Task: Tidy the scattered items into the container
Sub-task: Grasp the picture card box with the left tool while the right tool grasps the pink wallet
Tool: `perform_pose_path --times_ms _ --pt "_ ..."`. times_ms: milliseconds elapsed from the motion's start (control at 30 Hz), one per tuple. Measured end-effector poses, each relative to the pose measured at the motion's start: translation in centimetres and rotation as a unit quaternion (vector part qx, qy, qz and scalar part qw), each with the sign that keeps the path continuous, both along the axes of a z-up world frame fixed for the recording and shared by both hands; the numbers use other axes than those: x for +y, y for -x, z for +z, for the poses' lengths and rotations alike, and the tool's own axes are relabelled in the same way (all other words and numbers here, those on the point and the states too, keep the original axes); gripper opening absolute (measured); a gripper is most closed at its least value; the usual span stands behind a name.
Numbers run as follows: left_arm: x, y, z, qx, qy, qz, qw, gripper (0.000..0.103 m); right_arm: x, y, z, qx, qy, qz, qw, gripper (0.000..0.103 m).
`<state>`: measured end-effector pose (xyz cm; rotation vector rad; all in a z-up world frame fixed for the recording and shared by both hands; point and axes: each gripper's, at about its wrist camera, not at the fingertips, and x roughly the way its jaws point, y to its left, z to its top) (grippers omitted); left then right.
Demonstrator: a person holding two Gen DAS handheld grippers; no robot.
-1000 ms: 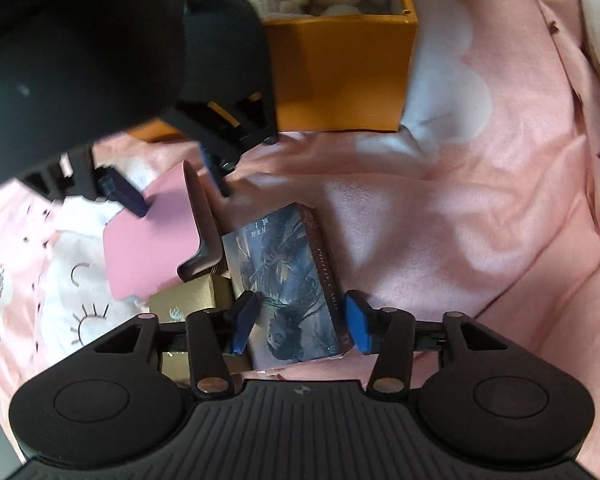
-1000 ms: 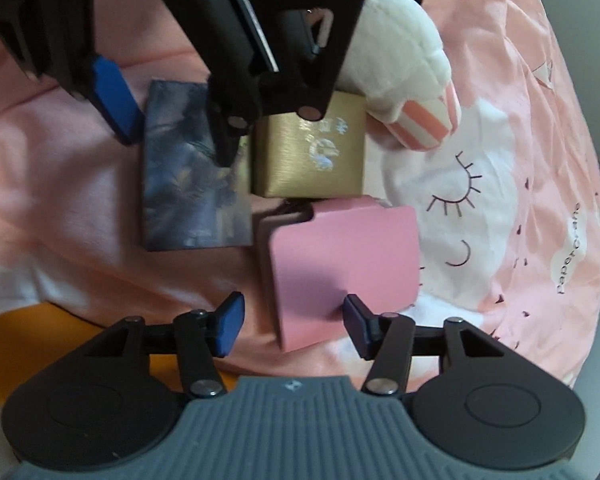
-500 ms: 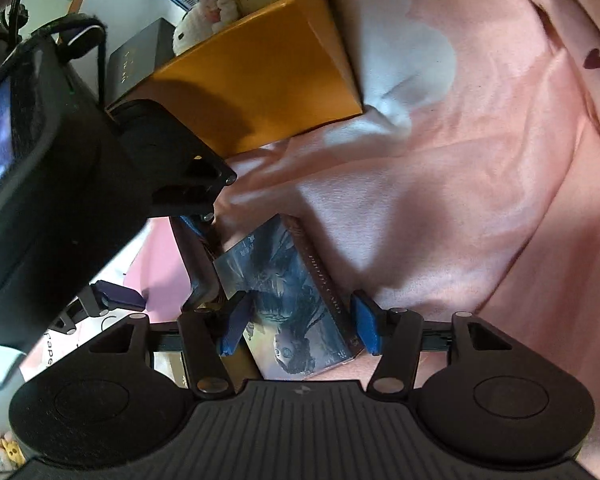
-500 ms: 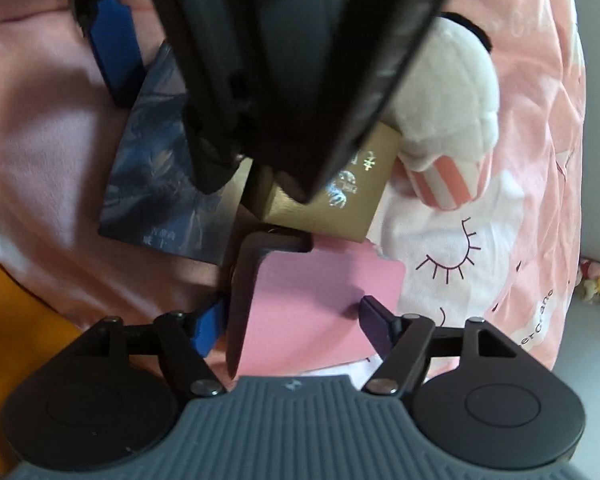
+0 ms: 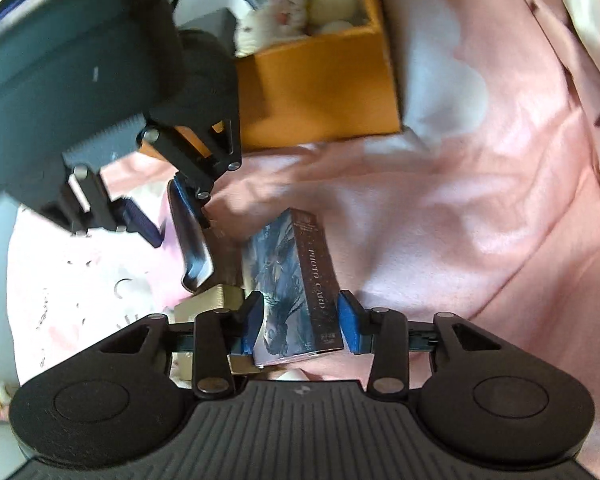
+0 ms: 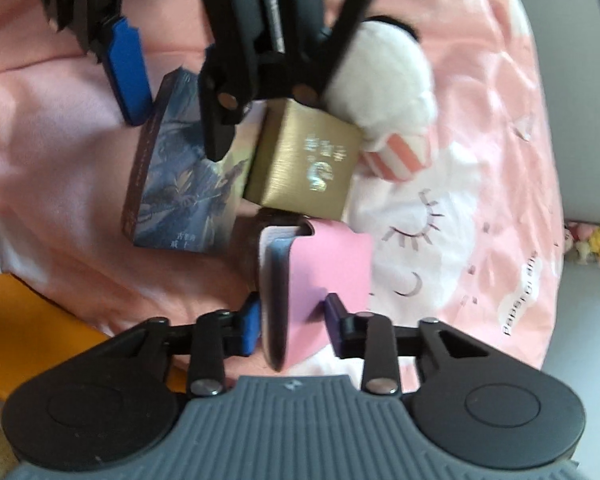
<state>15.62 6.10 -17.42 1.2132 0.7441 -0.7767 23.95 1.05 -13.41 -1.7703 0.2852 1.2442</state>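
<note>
Both pairs of jaws have just been closing. The left gripper now clamps the card box; the right gripper pinches the pink wallet, tipped onto its edge. Both sit on the bed, ready to lift toward the orange box nearby.

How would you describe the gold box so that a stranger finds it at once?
On the pink bedsheet, find the cluster of small items. The gold box lies at its middle, between the blue picture box and the white plush toy. It alone is brushed metallic gold.
</note>
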Motion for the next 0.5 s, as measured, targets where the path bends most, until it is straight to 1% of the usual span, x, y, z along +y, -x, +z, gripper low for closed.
perform_pose_path --times_ms 133,200,300,333,433,500 --pt "0.2 0.2 0.0 -0.035 0.011 0.006 0.9993 0.048 0.0 -0.5 1.3 0.000 -0.028 -0.019 0.999 0.026" --pt "-1.4 0.7 -0.5 -0.044 0.008 0.007 0.9990 0.048 0.2 -0.7 1.7 0.001 -0.039 -0.027 0.999 0.024" --pt "-3.9 -0.5 -1.4 -0.043 0.006 0.014 0.9989 0.048 0.7 -1.1 2.2 0.002 -0.059 -0.040 0.997 0.024" --pt "-4.1 -0.6 -1.6 -0.042 0.007 0.018 0.9989 0.048 1.0 -1.2 2.2 0.002 -0.061 -0.043 0.997 0.024" --pt "-4.6 -3.2 -1.7 -0.042 0.009 0.031 0.9986 0.048 1.7 -1.4 1.8 -0.007 -0.064 -0.044 0.997 0.024" --pt "-5.0 -3.2 -2.1 -0.044 0.009 0.038 0.9983 0.048 1.5 -1.9 1.2 -0.009 -0.067 -0.051 0.996 0.024"
